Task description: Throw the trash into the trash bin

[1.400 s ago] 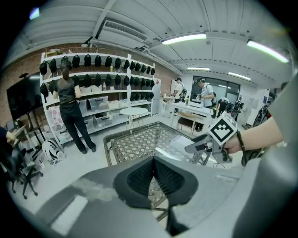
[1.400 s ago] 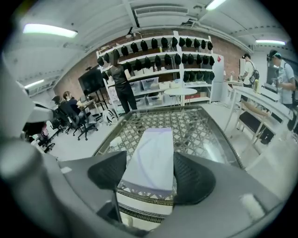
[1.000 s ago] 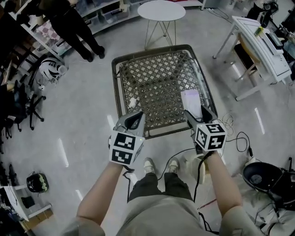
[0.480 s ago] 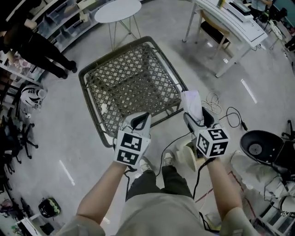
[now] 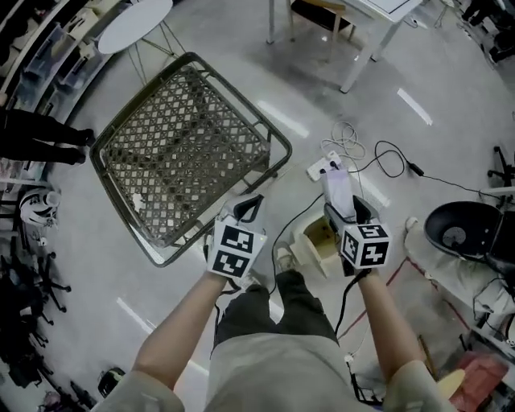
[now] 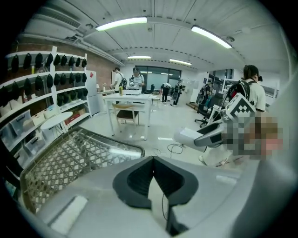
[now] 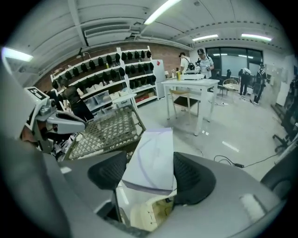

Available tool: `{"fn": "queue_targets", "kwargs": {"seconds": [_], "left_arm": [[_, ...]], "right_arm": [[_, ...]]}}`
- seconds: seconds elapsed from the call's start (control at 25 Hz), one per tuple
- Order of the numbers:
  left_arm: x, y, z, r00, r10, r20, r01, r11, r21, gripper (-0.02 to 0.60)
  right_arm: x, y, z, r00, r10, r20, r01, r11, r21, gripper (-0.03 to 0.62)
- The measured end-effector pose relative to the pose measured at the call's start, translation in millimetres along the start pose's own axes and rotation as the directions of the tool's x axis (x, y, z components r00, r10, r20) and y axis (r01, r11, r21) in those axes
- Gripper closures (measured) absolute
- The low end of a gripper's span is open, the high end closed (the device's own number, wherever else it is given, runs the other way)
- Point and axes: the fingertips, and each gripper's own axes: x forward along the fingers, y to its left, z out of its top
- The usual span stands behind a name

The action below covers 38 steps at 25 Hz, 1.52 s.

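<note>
My right gripper (image 5: pixel 348 206) (image 7: pixel 150 173) is shut on a white box with lavender lines (image 5: pixel 337 187) (image 7: pixel 152 159), which stands up between its dark pads. Just below and left of that gripper a small beige trash bin (image 5: pixel 315 246) sits on the floor by the person's feet; in the right gripper view the bin (image 7: pixel 148 213) shows under the box. My left gripper (image 5: pixel 244 212) (image 6: pixel 153 160) hangs over the near corner of the lattice table, its pads meeting at the tips with nothing between them.
A metal lattice table (image 5: pixel 121 133) stands at the left, a round white table (image 5: pixel 133 22) behind it. A power strip (image 5: pixel 325 167) and cables lie on the floor ahead. A black round device (image 5: pixel 457 233) sits at the right. White desk legs (image 5: pixel 360 56) stand further off.
Both grippers have swung off the lattice table to the right and lower, and the box now hangs beside the beige bin. The right gripper's hold on the box is unchanged.
</note>
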Motion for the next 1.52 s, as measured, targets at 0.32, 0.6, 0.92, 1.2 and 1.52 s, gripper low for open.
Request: {"fn": "queue_targets", "kwargs": {"seconds": [0.32, 0.6, 0.92, 1.2, 1.52], "left_arm": [[81, -66, -52, 0.984, -0.129, -0.125, 0.134, 0.991, 0.03, 0.578], [137, -93, -113, 0.959, -0.17, -0.228, 0.18, 0.983, 0.025, 0.578], [175, -99, -175, 0.933, -0.194, -0.303, 0.204, 0.979, 0.0, 0.578], [189, -106, -193, 0.929, -0.199, -0.313, 0.207, 0.978, -0.007, 0.578], [165, -99, -180, 0.943, -0.165, -0.288, 0.17, 0.985, -0.011, 0.578]], "right_arm": [[20, -58, -121, 0.982, -0.043, -0.183, 0.059, 0.995, 0.084, 0.275], [64, -83, -241, 0.935, -0.006, -0.355, 0.074, 0.982, 0.177, 0.273], [112, -101, -324, 0.893, -0.009, -0.451, 0.115, 0.971, 0.209, 0.272], [135, -118, -361, 0.878, -0.007, -0.478, 0.132, 0.964, 0.229, 0.256], [119, -126, -338, 0.887, -0.028, -0.46, 0.13, 0.973, 0.192, 0.242]]}}
